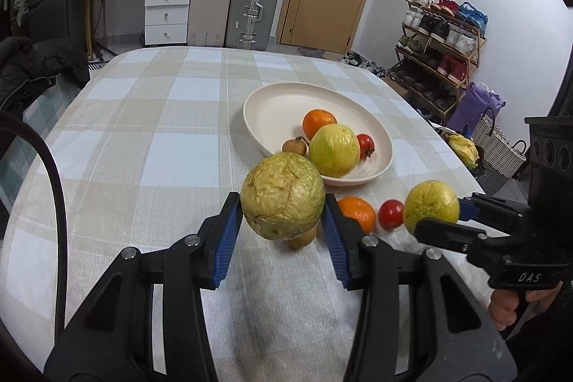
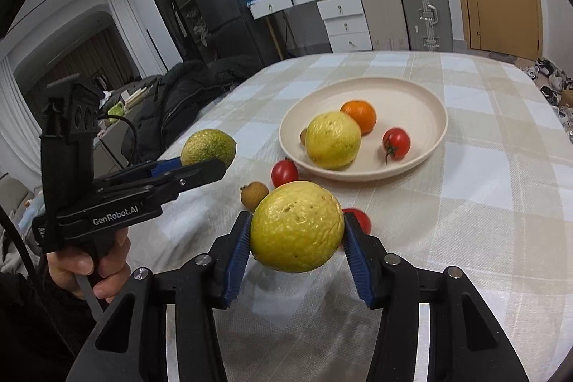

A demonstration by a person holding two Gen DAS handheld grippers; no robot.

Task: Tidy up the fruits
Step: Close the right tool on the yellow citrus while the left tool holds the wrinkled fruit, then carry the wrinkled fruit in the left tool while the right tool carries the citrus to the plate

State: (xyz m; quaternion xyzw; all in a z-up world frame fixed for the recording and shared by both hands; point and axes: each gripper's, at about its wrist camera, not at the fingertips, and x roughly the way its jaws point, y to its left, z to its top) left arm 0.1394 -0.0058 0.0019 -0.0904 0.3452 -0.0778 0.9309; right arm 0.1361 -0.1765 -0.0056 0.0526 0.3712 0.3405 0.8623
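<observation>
**Two guavas in the air, plate half full**

Checked tablecloth [image 1: 150, 117] covers the whole table, with suitcases and a wooden door behind it.

The left gripper [image 1: 283, 213] is pinching a wrinkly green guava [image 1: 283, 196] between its blue pads, clear of the cloth. It's pretty much round, so there's no real long axis to call. The right gripper [image 2: 296, 231] is clamped on a smoother yellow guava [image 2: 297, 226], also lifted, maybe a touch taller than wide.

The cream plate [image 1: 275, 110] sits at about 12 o'clock from both grippers, holding another yellow guava [image 1: 333, 150], an orange [image 1: 318, 121], a tomato [image 1: 366, 145] and a small brown longan [image 1: 294, 146] at its near edge.

The left view shows a loose orange [image 1: 358, 213] on the cloth at 3 o'clock of the green guava, touching nothing; the right view hides it. The right view shows a second brown longan [image 2: 253, 194] at 11 o'clock of its guava, mostly covered in the left view. A loose tomato [image 2: 284, 172] shows in both, and something red [image 2: 360, 219] peeks out just behind the right pad
</observation>
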